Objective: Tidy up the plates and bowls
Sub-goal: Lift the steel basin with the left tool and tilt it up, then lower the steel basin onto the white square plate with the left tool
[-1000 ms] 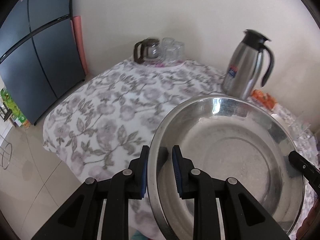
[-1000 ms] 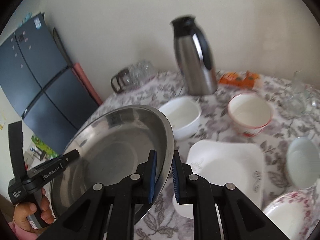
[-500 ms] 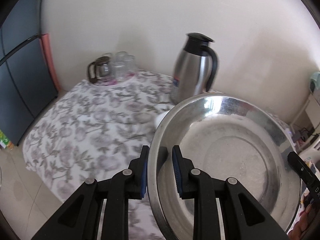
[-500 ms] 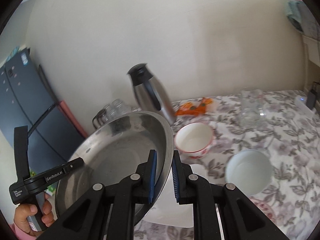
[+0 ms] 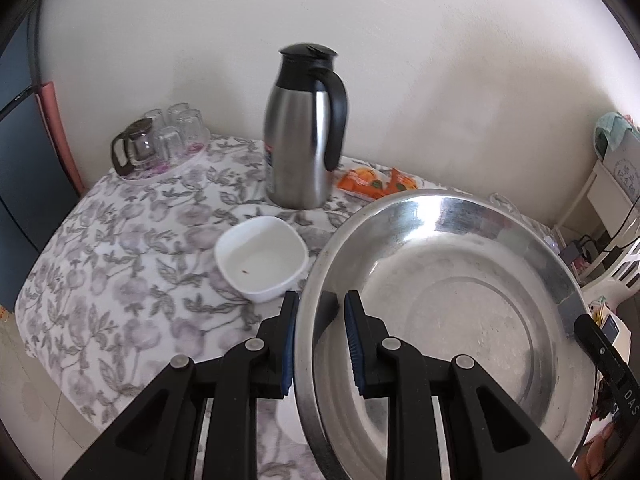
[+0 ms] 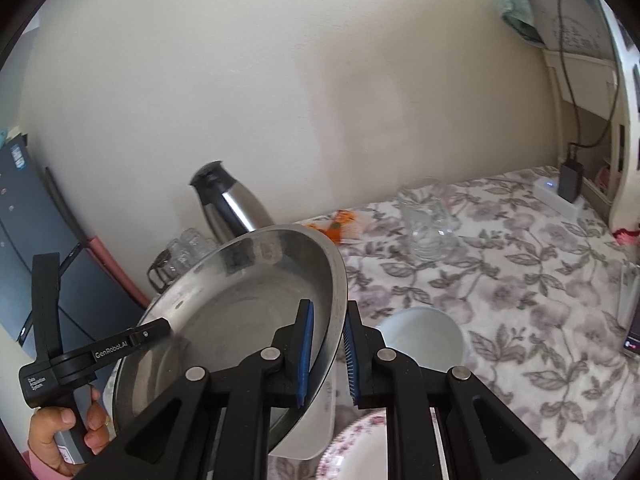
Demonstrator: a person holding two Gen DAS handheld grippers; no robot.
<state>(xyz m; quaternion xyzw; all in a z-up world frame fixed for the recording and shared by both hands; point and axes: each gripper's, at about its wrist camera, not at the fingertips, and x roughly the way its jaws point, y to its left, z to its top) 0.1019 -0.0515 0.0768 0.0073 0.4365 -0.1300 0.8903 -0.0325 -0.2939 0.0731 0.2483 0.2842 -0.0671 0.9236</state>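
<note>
Gripping the steel basin [image 5: 460, 320] by its thin rim on opposite sides, I am holding it tilted in the air above the counter [image 5: 120, 264], my left gripper [image 5: 320, 340] and right gripper [image 6: 326, 356] both nearly closed, jaws pinching the rim between them. It looks stiff, light and slippery, so the rim seems the only sound hold. Below, a white bowl [image 5: 262, 258] is sitting near the counter's back edge.

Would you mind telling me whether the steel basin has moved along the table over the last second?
Yes. The steel basin, carried by both grippers, has travelled rightward along the table: the steel jug now stands left of it, no longer right.
</note>
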